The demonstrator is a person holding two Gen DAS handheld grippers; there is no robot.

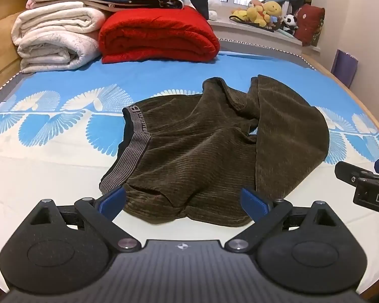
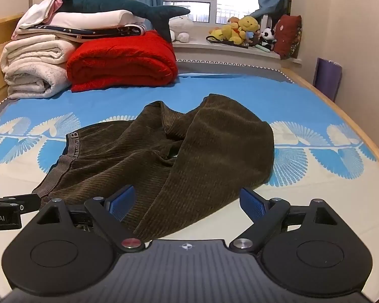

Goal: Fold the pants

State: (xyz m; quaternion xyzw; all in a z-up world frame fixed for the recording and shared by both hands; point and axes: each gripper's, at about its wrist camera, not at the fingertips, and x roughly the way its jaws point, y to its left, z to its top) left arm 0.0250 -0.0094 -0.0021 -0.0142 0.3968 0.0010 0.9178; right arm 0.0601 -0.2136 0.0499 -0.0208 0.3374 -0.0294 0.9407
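Observation:
Dark olive corduroy pants (image 1: 209,146) lie rumpled on the bed, the striped grey waistband (image 1: 131,151) at the left and the legs folded back in a heap at the right. They also show in the right wrist view (image 2: 189,151). My left gripper (image 1: 184,202) is open, its blue pads on either side of the pants' near edge, holding nothing. My right gripper (image 2: 187,202) is open over the near edge of the folded leg, holding nothing. The right gripper also shows at the right edge of the left wrist view (image 1: 366,179).
The bed (image 1: 50,151) has a blue and cream fan-patterned sheet. Folded white blankets (image 1: 55,40) and a red blanket (image 1: 159,38) are stacked at the far left, with a plush shark (image 2: 118,5) on top. Soft toys (image 2: 242,30) line the windowsill. A wooden bed rail (image 2: 341,116) runs along the right.

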